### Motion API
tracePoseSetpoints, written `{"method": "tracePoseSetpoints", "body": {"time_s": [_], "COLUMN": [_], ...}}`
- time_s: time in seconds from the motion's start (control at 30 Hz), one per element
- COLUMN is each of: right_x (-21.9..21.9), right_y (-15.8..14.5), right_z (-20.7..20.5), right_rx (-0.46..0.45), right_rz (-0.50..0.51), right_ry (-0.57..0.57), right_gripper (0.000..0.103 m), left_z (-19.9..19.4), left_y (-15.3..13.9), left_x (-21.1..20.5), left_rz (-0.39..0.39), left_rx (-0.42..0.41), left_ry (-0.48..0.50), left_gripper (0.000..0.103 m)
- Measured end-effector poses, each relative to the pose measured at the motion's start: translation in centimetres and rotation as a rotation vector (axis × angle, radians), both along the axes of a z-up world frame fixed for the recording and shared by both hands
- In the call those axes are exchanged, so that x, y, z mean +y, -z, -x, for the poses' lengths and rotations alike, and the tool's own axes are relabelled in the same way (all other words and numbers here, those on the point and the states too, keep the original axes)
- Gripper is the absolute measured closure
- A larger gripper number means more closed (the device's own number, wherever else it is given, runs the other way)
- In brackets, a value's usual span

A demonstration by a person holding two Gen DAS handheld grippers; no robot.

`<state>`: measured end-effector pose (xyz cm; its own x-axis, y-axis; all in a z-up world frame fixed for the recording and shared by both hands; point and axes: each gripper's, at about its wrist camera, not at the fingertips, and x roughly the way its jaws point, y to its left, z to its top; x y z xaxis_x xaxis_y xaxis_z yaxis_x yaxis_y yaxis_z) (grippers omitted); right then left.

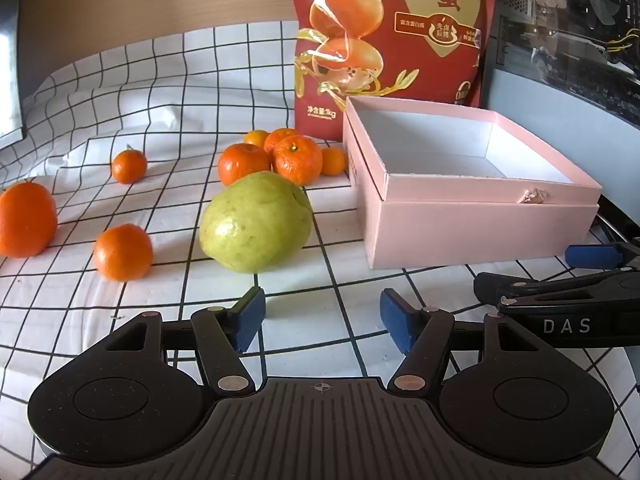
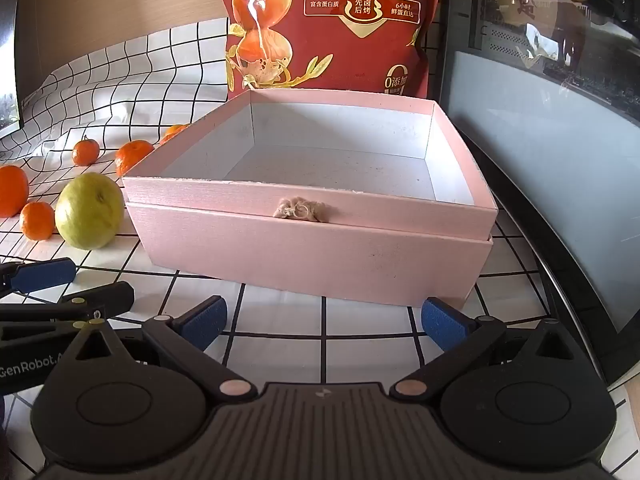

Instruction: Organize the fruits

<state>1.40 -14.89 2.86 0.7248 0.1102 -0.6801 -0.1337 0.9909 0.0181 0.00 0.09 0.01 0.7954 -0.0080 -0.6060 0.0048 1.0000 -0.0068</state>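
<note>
The left tool point(image 1: 322, 318) fills the bottom of the frame, its blue pads spread apart over the checked cloth point(image 1: 160, 80) with nothing between them. Just above sits a green guava point(image 1: 256, 222), with tangerines point(image 1: 276, 156) behind it. An empty pink box point(image 1: 472, 184) stands at right, and a red bag point(image 1: 392, 40) rises behind it.

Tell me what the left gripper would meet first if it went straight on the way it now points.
Probably the green fruit: it lies just ahead of the open left gripper, slightly left of centre. Depth is unclear, so the jaws might touch the checked cloth first.
</note>
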Motion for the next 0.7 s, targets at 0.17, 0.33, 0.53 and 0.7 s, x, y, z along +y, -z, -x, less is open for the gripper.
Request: {"method": "tracePoseSetpoints", "body": {"time_s": [0.17,0.33,0.53,0.7], "right_x": [0.02,0.03,0.00,-0.27], "right_y": [-0.01,-0.04,-0.18,-0.33], "right_z": [0.03,0.06,0.04,0.37], "right_rx": [0.000,0.000,0.000,0.000], "right_rz": [-0.001,-0.001,-0.002,-0.002], "right_ry": [0.000,0.000,-0.002,-0.022], "right_gripper": [0.000,0.000,0.000,0.000], "left_z": [0.01,0.00,0.00,0.01], "left_y": [0.01,0.01,0.01,0.02], "left_x": [0.14,-0.05,-0.04,0.02], "left_rz": [-0.006,-0.011,-0.010,-0.010], "left_rx": [0.000,0.000,0.000,0.000], "left_ry": [0.000,0.000,0.000,0.000], "left_gripper": [0.033,0.033,0.034,0.033]}}
